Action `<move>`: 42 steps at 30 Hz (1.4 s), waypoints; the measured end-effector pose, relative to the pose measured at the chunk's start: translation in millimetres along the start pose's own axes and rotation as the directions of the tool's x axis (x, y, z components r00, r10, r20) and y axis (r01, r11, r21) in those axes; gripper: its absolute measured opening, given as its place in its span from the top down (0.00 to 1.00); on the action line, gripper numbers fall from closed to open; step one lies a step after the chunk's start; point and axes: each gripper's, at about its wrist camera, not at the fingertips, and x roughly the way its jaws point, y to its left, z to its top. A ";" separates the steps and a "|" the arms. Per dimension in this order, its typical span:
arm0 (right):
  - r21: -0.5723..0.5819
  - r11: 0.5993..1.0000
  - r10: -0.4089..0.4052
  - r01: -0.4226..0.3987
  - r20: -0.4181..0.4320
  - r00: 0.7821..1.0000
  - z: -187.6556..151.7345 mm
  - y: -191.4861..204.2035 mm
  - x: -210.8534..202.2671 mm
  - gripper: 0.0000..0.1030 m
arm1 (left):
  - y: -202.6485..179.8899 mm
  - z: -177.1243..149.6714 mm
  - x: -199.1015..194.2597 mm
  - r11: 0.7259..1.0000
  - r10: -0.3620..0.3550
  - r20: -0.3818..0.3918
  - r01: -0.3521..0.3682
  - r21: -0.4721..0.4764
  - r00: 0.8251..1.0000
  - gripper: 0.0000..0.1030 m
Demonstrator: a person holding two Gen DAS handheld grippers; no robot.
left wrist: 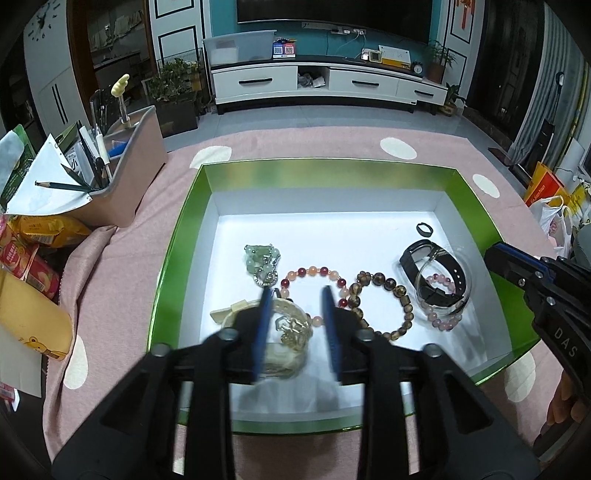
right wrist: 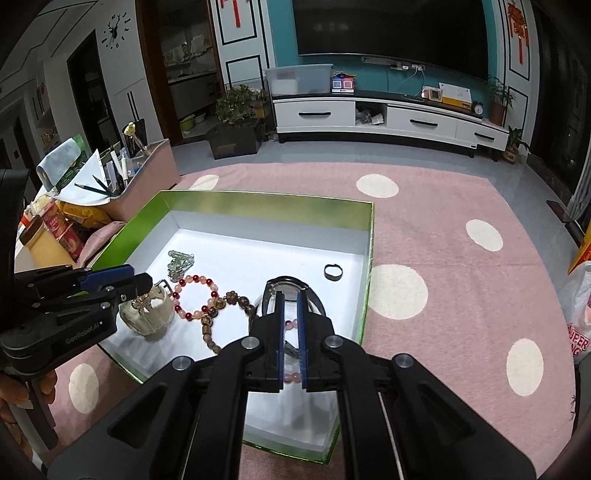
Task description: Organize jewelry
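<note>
Green box [left wrist: 177,236], white floor, holds the jewelry. Left gripper [left wrist: 295,295] fingers apart, over a cream bangle [left wrist: 284,332] with a pale tassel (motion-blurred); red-and-peach bead bracelet [left wrist: 314,273] just beyond. Right gripper [right wrist: 290,299] fingers nearly together; cannot tell if gripping the clear bangle [right wrist: 271,306] beside the black watch band [left wrist: 443,266]

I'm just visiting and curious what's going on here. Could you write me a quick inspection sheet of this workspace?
Surface: pink tablecloth with white dots.
Job's things: green box holding bead bracelets, black watch, small black ring, cream bracelet.
Clutter: pen organizer, snack packets at left.
Grippers: left gripper open over the cream bracelet; right gripper narrowly open over the watch.
Cables: wires under the TV.
Surroundings: living room, TV cabinet, plants.
</note>
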 end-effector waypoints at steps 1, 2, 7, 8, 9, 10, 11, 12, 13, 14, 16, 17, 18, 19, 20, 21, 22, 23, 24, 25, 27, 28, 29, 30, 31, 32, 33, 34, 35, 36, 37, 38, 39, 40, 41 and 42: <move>0.002 1.000 0.001 -0.001 -0.001 1.000 0.3 -0.2 -0.8 0.92 | 0.3 0.7 -1.5 1.000 0.004 0.002 -0.004 0.000 1.000 0.52; 0.003 1.000 -0.001 0.001 0.001 1.000 0.8 -0.2 -2.0 0.90 | 0.7 1.8 -3.3 1.000 0.003 0.002 -0.003 -0.002 1.000 0.41; 0.002 1.000 -0.009 0.008 0.011 1.000 8.9 1.5 -19.0 0.73 | 3.0 9.7 -20.4 1.000 0.011 0.019 -0.011 -0.011 1.000 0.18; 0.006 1.000 -0.011 0.010 0.011 1.000 11.2 1.4 -23.1 0.50 | 3.5 12.4 -25.8 1.000 0.014 0.020 -0.014 -0.012 1.000 0.11; 0.017 1.000 -0.016 0.015 0.013 1.000 14.3 1.0 -29.7 0.30 | 3.2 15.4 -31.3 1.000 0.019 0.021 -0.019 -0.008 1.000 0.09; 0.030 0.999 -0.022 0.021 0.018 1.000 17.8 0.4 -36.8 0.25 | 3.5 18.0 -36.4 1.000 0.030 0.021 -0.030 -0.003 0.999 0.03; 0.036 0.999 -0.026 0.026 0.018 0.999 20.7 0.1 -41.5 0.20 | 3.6 22.1 -43.6 0.998 0.061 0.015 -0.061 0.002 0.998 0.02; 0.041 0.999 -0.035 0.034 0.008 0.999 25.9 0.0 -48.1 0.16 | 4.3 25.6 -49.4 0.996 0.084 0.009 -0.084 0.004 0.996 0.02; 0.043 0.998 -0.041 0.041 -0.002 0.999 29.5 0.1 -52.5 0.13 | 5.0 28.0 -53.8 0.995 0.096 0.003 -0.096 0.002 0.995 0.02; 0.044 0.998 -0.046 0.047 -0.013 0.999 33.3 0.6 -57.2 0.06 | 5.5 32.6 -61.9 0.995 0.096 -0.006 -0.096 0.008 0.995 0.02; 0.041 0.997 -0.066 0.067 -0.039 0.997 42.9 2.8 -68.6 0.01 | 5.4 38.1 -75.8 0.993 0.118 0.002 -0.118 0.014 0.993 0.02; 0.039 0.997 -0.070 0.072 -0.044 0.997 45.7 4.2 -72.0 0.01 | 5.4 41.6 -82.7 0.991 0.136 0.007 -0.136 0.018 0.991 0.02; 0.034 0.996 -0.077 0.079 -0.052 0.996 50.0 6.4 -77.8 0.01 | 5.3 43.1 -88.2 0.989 0.145 0.009 -0.145 0.020 0.989 0.02; 0.030 0.996 -0.080 0.082 -0.057 0.995 52.9 7.7 -81.7 0.01 | 4.7 46.0 -93.5 0.989 0.148 0.012 -0.149 0.020 0.989 0.02; 0.027 0.996 -0.082 0.084 -0.061 0.995 55.7 9.2 -85.6 0.01 | 5.2 49.3 -100.5 0.990 0.143 0.015 -0.143 0.014 0.990 0.02; 0.024 0.996 -0.082 0.083 -0.062 0.995 59.4 11.2 -90.2 0.01 | 5.8 52.5 -106.4 0.991 0.130 0.014 -0.131 0.006 0.991 0.02; 0.021 0.996 -0.080 0.081 -0.062 0.995 61.6 12.8 -93.1 0.01 | 6.2 55.4 -111.7 0.993 0.120 0.013 -0.120 0.000 0.993 0.02; 0.019 0.997 -0.078 0.079 -0.061 0.995 63.6 14.2 -95.6 0.01 | 5.6 57.2 -114.9 0.993 0.119 0.017 -0.119 -0.002 0.993 0.02; 0.016 0.997 -0.077 0.078 -0.056 0.995 65.7 16.2 -99.2 0.01 | 4.5 59.6 -118.6 0.993 0.121 0.022 -0.121 0.000 0.992 0.02; 0.013 0.997 -0.077 0.078 -0.053 0.996 67.3 18.9 -100.9 0.01 | 2.9 61.7 -123.0 0.992 0.128 0.029 -0.128 0.003 0.991 0.02; 0.010 0.997 -0.075 0.076 -0.048 0.996 69.5 20.7 -104.0 0.01 | 1.5 64.1 -126.5 0.991 0.135 0.032 -0.136 0.001 0.990 0.02; 0.010 0.997 -0.073 0.074 -0.046 0.996 70.6 21.3 -104.4 0.01 | 1.1 65.1 -127.4 0.991 0.134 0.030 -0.134 0.002 0.991 0.02; 0.010 0.997 -0.074 0.074 -0.044 0.996 72.3 21.8 -105.2 0.01 | 0.7 66.6 -128.7 0.991 0.135 0.028 -0.135 0.000 0.990 0.02; 0.012 0.997 -0.074 0.075 -0.039 0.996 73.9 22.4 -106.2 0.01 | -0.1 67.3 -129.3 0.990 0.140 0.029 -0.140 -0.002 0.990 0.02; 0.013 0.997 -0.073 0.074 -0.036 0.997 74.7 21.8 -107.1 0.01 | -0.3 68.7 -130.4 0.989 0.148 0.033 -0.148 -0.002 0.988 0.02; 0.013 0.997 -0.074 0.074 -0.034 0.997 75.5 22.4 -107.0 0.01 | -0.8 69.3 -131.7 0.988 0.153 0.035 -0.153 -0.002 0.988 0.02; 0.015 0.997 -0.076 0.077 -0.033 0.997 77.1 23.2 -106.7 0.01 | -0.4 69.9 -132.2 0.988 0.155 0.036 -0.155 -0.004 0.987 0.02; 0.016 0.997 -0.077 0.077 -0.033 0.997 77.7 22.9 -106.7 0.01 | -0.2 70.1 -132.4 0.988 0.155 0.035 -0.155 -0.007 0.987 0.02; 0.017 0.997 -0.077 0.078 -0.033 0.996 78.4 22.8 -106.3 0.01 | -0.2 70.4 -132.4 0.988 0.155 0.034 -0.155 -0.009 0.987 0.02; 0.020 0.997 -0.080 0.081 -0.034 0.996 78.3 22.2 -105.9 0.01 | 0.2 70.6 -132.3 0.988 0.157 0.033 -0.157 -0.012 0.987 0.02; 0.022 0.996 -0.081 0.081 -0.035 0.996 77.8 21.9 -105.5 0.01 | 0.7 70.6 -131.9 0.987 0.158 0.033 -0.158 -0.014 0.987 0.02; 0.023 0.996 -0.080 0.080 -0.037 0.996 77.6 21.7 -104.7 0.01 | 0.5 71.0 -131.4 0.987 0.159 0.033 -0.158 -0.014 0.987 0.02; 0.023 0.996 -0.081 0.082 -0.039 0.996 77.6 21.8 -103.7 0.01 | 0.7 71.0 -131.3 0.987 0.161 0.032 -0.161 -0.015 0.986 0.02; 0.021 0.996 -0.084 0.085 -0.041 0.996 77.9 22.1 -103.1 0.01 | 1.8 70.9 -130.5 0.987 0.163 0.032 -0.163 -0.017 0.986 0.02; 0.020 0.996 -0.086 0.087 -0.042 0.995 77.8 22.4 -102.5 0.01 | 2.6 70.8 -129.8 0.987 0.162 0.029 -0.162 -0.016 0.986 0.02; 0.019 0.996 -0.085 0.086 -0.043 0.995 78.0 22.9 -101.5 0.01 | 2.9 70.7 -128.8 0.987 0.163 0.027 -0.162 -0.016 0.986 0.02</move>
